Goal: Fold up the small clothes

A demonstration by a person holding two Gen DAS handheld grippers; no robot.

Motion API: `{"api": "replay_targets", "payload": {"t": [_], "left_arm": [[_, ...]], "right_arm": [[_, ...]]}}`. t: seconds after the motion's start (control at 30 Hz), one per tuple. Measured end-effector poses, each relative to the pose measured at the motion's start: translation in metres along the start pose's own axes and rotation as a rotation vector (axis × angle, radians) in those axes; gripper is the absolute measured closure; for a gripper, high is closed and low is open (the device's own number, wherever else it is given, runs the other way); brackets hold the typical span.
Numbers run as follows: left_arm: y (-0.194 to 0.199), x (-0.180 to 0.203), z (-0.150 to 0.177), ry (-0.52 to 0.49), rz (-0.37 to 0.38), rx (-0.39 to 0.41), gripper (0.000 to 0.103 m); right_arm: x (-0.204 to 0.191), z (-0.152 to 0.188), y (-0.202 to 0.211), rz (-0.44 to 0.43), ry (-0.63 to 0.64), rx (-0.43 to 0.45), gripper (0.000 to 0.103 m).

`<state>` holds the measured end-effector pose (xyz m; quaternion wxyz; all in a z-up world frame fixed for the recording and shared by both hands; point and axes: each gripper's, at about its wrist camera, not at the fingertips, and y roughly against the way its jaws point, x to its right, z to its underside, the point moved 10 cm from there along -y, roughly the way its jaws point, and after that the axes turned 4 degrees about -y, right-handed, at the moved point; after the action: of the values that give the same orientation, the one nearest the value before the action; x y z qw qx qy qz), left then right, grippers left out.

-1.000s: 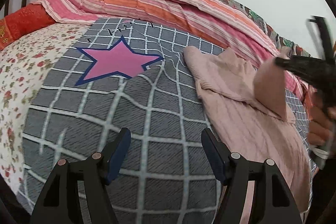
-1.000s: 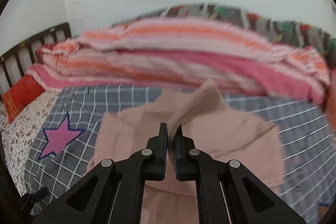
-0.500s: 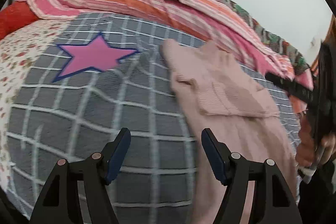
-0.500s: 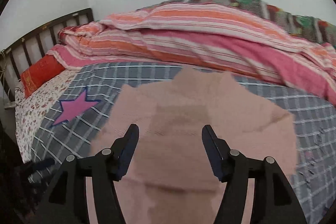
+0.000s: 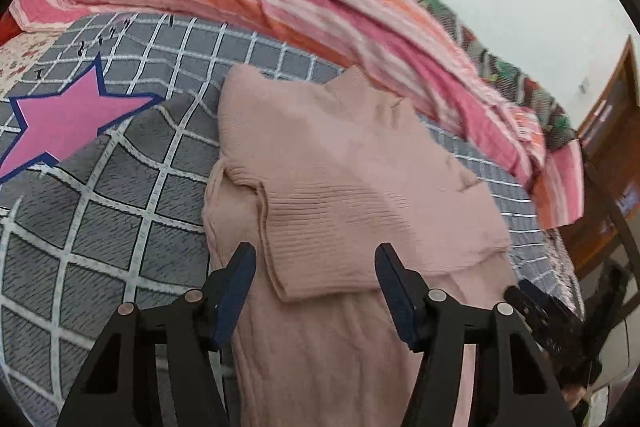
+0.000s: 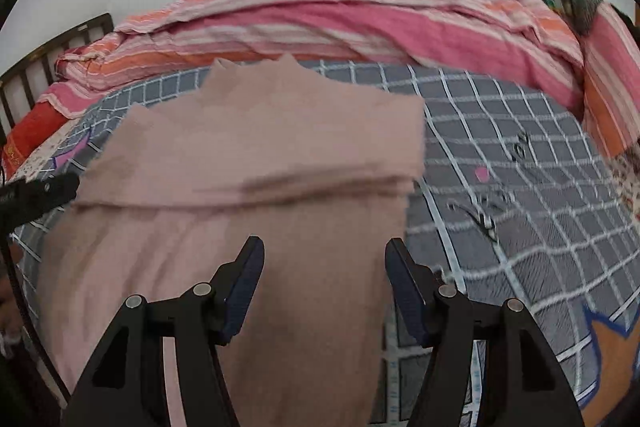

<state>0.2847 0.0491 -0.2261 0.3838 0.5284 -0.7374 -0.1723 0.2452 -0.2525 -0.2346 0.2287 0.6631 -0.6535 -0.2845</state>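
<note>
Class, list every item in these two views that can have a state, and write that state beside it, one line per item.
Left hand-held gripper: open, holding nothing, over the sweater.
Right hand-held gripper: open, holding nothing, over the sweater.
Pink sweater: lying on the blanket, sleeves folded in across its body.
Grid blanket: spread out, slightly wrinkled.
Striped quilt: bunched up behind the sweater.

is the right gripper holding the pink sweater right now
No, the right gripper is open, its fingers spread apart above the pink sweater, which lies flat on the grey checked blanket.
</note>
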Motion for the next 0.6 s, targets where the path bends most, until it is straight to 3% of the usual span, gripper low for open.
{"api": "replay_targets", "payload": {"t": [0.2, 0.23, 0.27, 0.37, 0.43, 0.6], "left_arm": [[-0.013, -0.003, -0.005, 0.013, -0.043, -0.001, 0.046], [-0.016, -0.004, -0.007, 0.014, -0.052, -0.002, 0.054], [-0.019, -0.004, -0.009, 0.013, -0.064, -0.007, 0.069], [-0.024, -0.002, -0.015, 0.004, -0.067, -0.018, 0.087], [-0.019, 0.002, -0.023, 0.002, -0.047, 0.013, 0.093], [-0.003, 0.013, -0.054, -0.031, -0.033, 0.110, 0.096]], "right_arm": [[0.004, 0.009, -0.001, 0.013, -0.001, 0.065, 0.041], [0.005, 0.008, -0.002, 0.006, -0.011, 0.064, 0.040], [0.007, 0.008, -0.003, -0.001, -0.024, 0.059, 0.040], [0.008, 0.008, -0.005, -0.012, -0.044, 0.052, 0.040], [0.008, 0.007, -0.005, -0.002, -0.037, 0.054, 0.039], [0.008, 0.008, -0.006, 0.005, -0.038, 0.054, 0.039]]}}
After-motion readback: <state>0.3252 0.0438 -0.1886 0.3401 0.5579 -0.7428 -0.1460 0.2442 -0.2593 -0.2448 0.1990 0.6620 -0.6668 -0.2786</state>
